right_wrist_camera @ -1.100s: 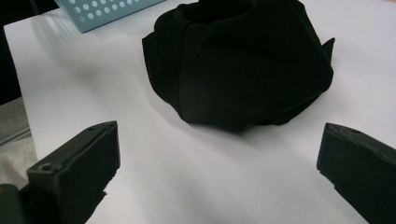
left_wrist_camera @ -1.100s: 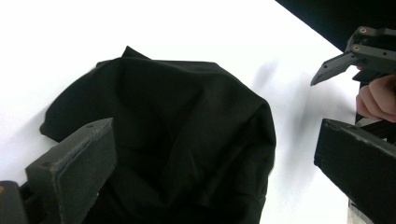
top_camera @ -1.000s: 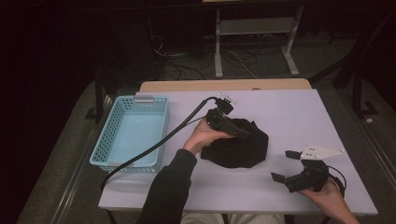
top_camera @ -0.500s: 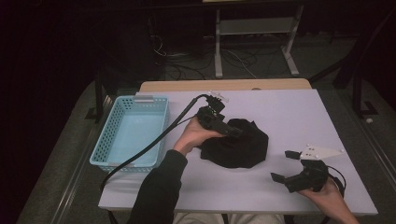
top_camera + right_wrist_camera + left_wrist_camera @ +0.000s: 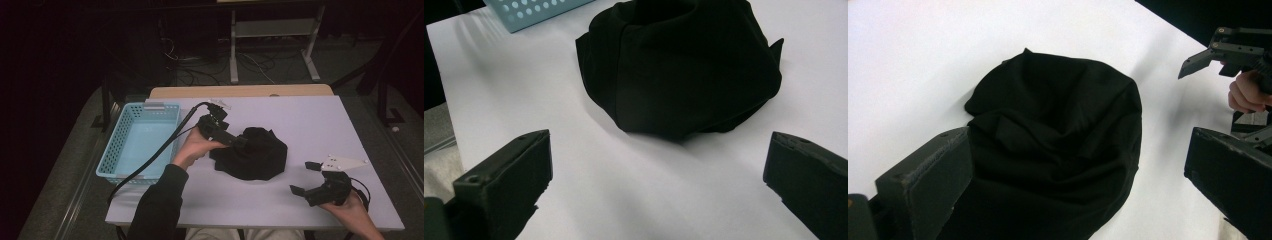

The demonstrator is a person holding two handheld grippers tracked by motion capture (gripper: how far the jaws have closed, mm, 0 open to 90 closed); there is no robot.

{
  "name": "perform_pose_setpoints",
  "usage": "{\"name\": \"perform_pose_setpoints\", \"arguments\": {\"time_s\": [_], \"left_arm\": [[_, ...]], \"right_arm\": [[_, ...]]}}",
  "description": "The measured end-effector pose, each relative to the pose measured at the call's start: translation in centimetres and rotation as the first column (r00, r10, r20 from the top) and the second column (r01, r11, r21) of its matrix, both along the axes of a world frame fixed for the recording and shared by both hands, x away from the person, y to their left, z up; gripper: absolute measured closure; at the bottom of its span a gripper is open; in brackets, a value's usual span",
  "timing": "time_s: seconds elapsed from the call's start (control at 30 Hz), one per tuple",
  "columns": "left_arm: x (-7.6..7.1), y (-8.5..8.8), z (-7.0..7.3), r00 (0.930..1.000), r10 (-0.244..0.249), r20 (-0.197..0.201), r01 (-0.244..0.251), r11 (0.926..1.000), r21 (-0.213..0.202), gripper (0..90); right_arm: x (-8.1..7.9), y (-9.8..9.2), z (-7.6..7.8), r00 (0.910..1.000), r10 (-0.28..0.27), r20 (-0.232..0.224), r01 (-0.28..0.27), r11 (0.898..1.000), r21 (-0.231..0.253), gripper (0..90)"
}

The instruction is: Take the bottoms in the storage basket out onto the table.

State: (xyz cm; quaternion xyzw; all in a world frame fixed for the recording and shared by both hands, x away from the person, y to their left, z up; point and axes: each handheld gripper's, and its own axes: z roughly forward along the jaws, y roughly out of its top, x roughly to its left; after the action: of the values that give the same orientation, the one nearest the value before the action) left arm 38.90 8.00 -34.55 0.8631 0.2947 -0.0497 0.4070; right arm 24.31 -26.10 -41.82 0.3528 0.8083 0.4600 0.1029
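Observation:
A crumpled black cloth (image 5: 255,154) lies in a heap at the middle of the white table (image 5: 310,120). My left gripper (image 5: 239,141) leans over the cloth's left edge, tips just above the fabric. In the left gripper view the cloth (image 5: 1058,135) lies between and beyond the wide-apart jaws of the left gripper (image 5: 1078,185), which is open and holds nothing. My right gripper (image 5: 300,176) rests open near the front right of the table, apart from the cloth. In the right gripper view the cloth (image 5: 684,65) sits ahead of the right gripper (image 5: 659,175).
A light blue perforated basket (image 5: 150,106) stands at the table's left side, its corner (image 5: 539,10) visible beyond the cloth. The left gripper's black cable (image 5: 150,162) trails across the basket's front right corner. Bare tabletop stretches to the back right.
My left gripper has drifted slightly left, from over the cloth toward its left edge. The right gripper and the cloth have stayed put.

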Motion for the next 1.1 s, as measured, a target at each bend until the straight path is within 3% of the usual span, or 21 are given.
{"name": "perform_pose_setpoints", "arguments": {"time_s": [0.7,1.1], "left_arm": [[-2.0,4.2,1.3,0.9980,0.037,0.052,-0.036,0.9992,-0.015,0.0],[-3.5,6.6,1.0,0.9960,0.065,0.061,-0.063,0.9976,-0.029,0.0]], "right_arm": [[0.0,0.0,0.0,1.0000,-0.002,-0.002,0.002,1.000,-0.001,0.0],[0.0,0.0,0.0,1.0000,-0.004,-0.001,0.004,1.000,-0.001,0.0]]}}
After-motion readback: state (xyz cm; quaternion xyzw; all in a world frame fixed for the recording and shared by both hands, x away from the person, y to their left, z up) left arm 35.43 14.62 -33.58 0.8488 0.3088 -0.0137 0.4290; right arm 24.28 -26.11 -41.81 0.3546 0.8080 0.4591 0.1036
